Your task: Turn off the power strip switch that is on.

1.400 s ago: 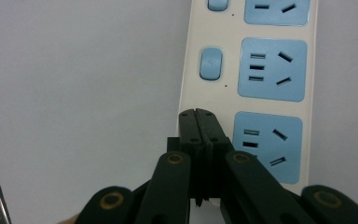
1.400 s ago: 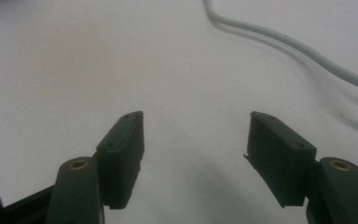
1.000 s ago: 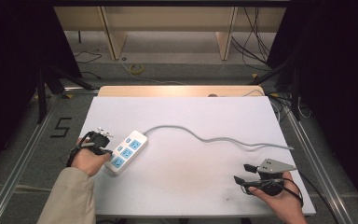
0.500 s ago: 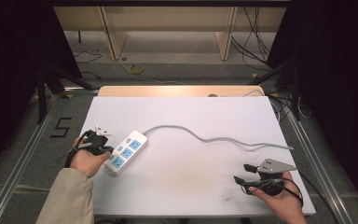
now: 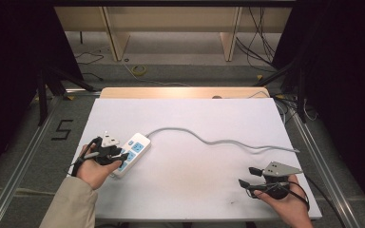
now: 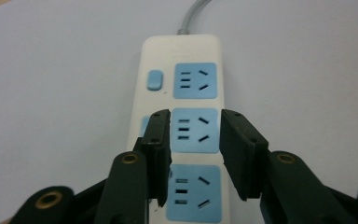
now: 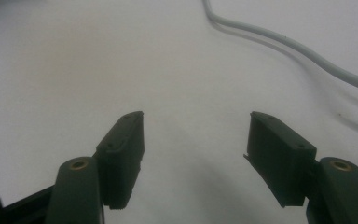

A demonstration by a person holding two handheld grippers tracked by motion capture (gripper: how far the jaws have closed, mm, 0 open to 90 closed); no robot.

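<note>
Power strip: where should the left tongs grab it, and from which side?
Grip the power strip across its narrow width, at the end away from the cable, coming down from above. It lies flat with sockets up, so only the two long side edges offer parallel faces. The left tongs hang over the middle socket, jaws just opened, still narrower than the body, so they likely need more opening first.

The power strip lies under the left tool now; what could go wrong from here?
1. The left tool hangs over the power strip with its jaws just opened and nothing between them; lowering it could jab a socket.
2. The grey cable snakes across the table; pulling the strip may drag it against the right tool.
</note>
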